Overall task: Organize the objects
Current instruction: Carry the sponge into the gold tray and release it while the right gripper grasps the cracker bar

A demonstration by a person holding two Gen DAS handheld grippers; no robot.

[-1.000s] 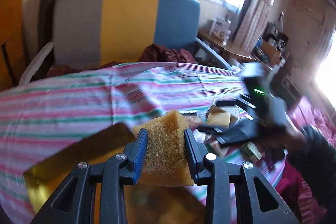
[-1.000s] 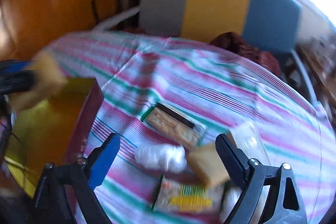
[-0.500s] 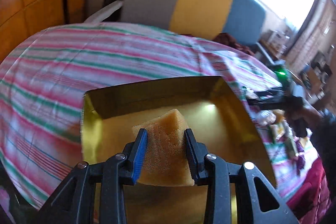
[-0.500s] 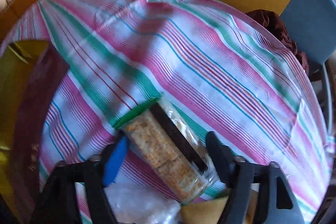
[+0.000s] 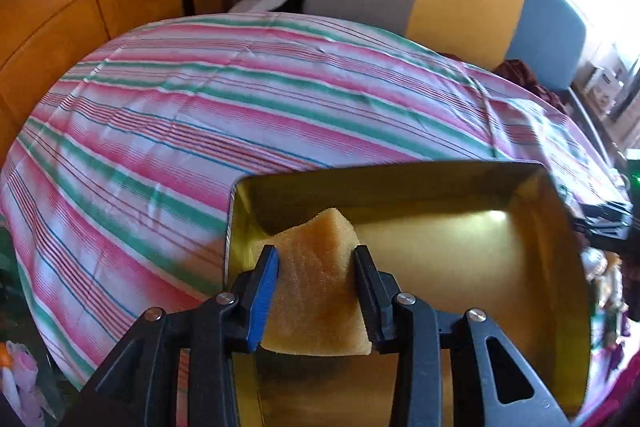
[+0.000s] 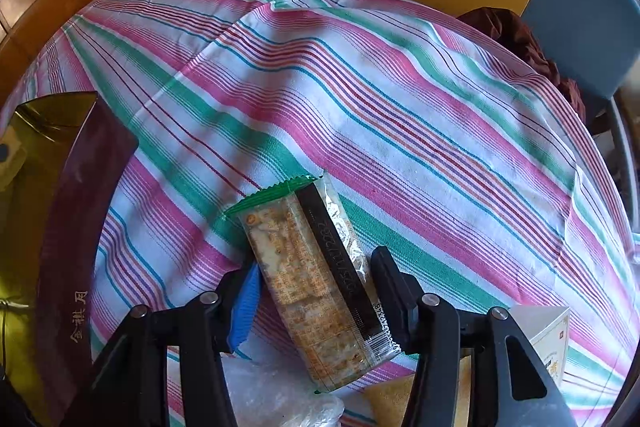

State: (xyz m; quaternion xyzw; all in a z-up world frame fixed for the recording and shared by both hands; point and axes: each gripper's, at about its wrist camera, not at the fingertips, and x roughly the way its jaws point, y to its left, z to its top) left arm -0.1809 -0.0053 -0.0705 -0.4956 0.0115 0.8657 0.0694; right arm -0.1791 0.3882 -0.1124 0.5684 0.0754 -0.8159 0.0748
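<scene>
Gold box (image 5: 540, 267) lies bare inside; left claw (image 5: 316, 267) pinches sponge (image 5: 316, 279) above it, right claw (image 6: 316, 283) brackets cracker pack (image 6: 316, 287) beside it, grip uncertain; most remains.

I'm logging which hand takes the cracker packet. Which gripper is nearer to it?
Right. The right gripper straddles the cracker packet, fingers on either side. The left gripper is over the gold box, holding a sponge.
</scene>
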